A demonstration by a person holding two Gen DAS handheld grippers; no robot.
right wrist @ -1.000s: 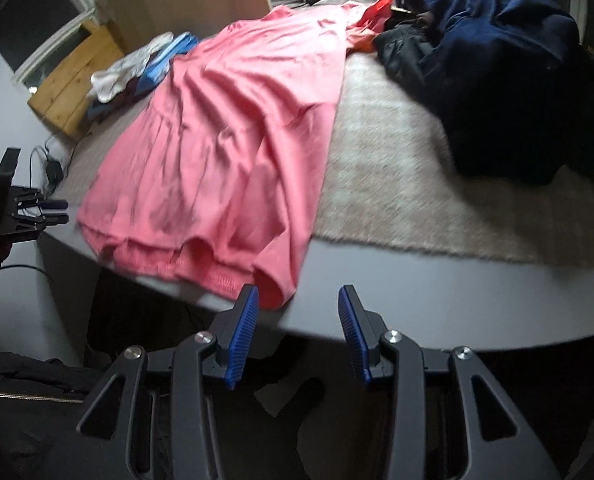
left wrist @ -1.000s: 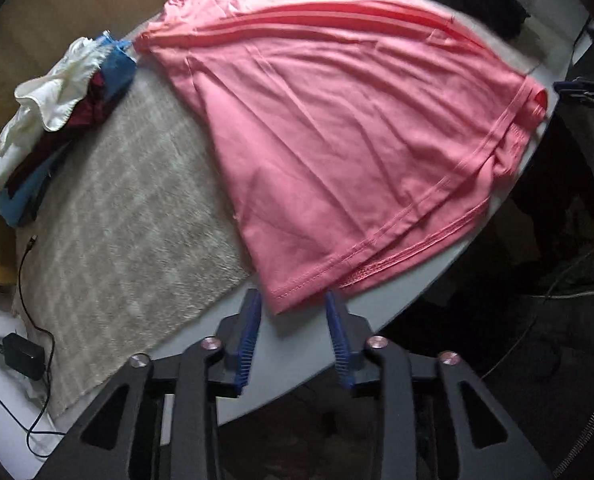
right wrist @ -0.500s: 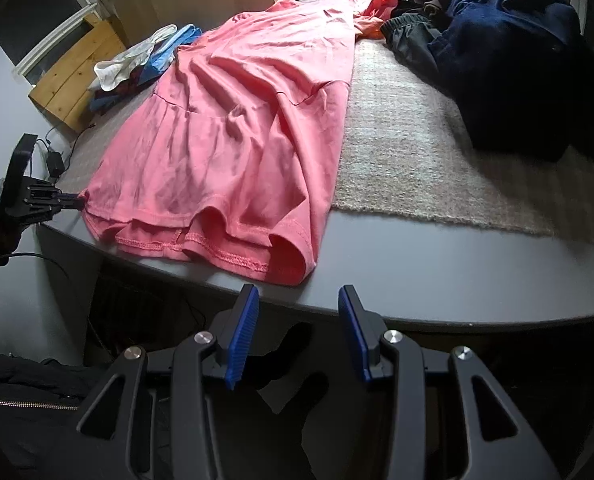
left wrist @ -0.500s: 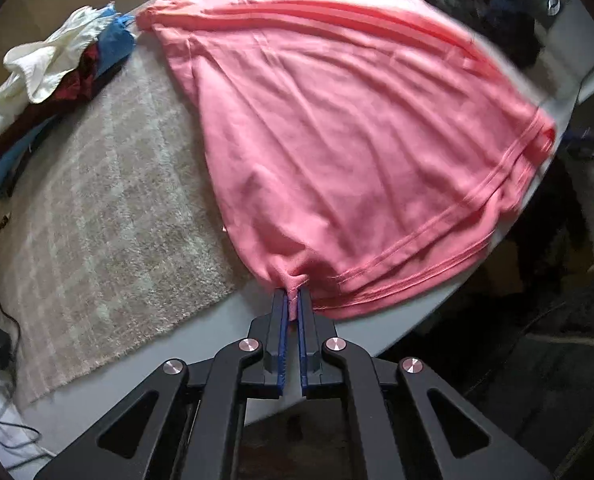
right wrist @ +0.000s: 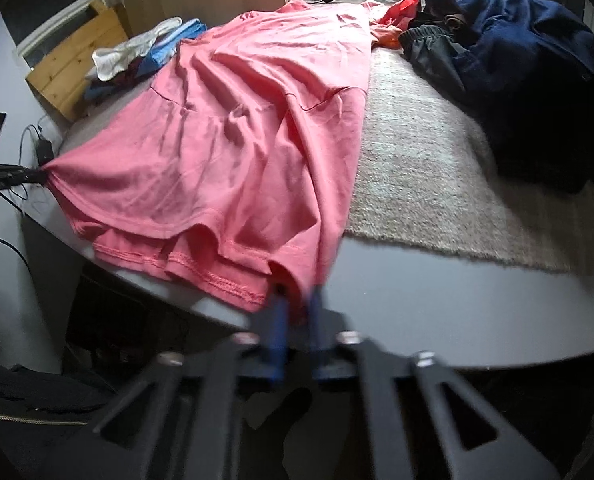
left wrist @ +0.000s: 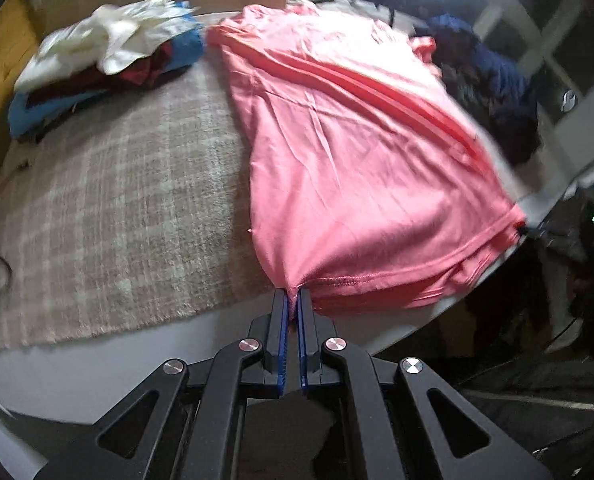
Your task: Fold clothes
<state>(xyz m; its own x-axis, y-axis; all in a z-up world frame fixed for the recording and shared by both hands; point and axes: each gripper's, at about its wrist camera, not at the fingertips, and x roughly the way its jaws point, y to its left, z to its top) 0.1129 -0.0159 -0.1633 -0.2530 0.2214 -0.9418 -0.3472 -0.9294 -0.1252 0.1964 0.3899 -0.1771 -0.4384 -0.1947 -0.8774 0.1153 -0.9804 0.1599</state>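
Pink dress [left wrist: 361, 168] lies spread over a beige rug [left wrist: 109, 220] on the grey table [right wrist: 437, 312], its hem corners pinched by the clamped left gripper [left wrist: 293, 300] and right gripper [right wrist: 297, 300].

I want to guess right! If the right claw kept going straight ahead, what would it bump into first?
The pink shirt. The right claw is already at its hem corner, so straight on means more of that cloth along the table. Whether it has gripped yet is too blurred to tell.
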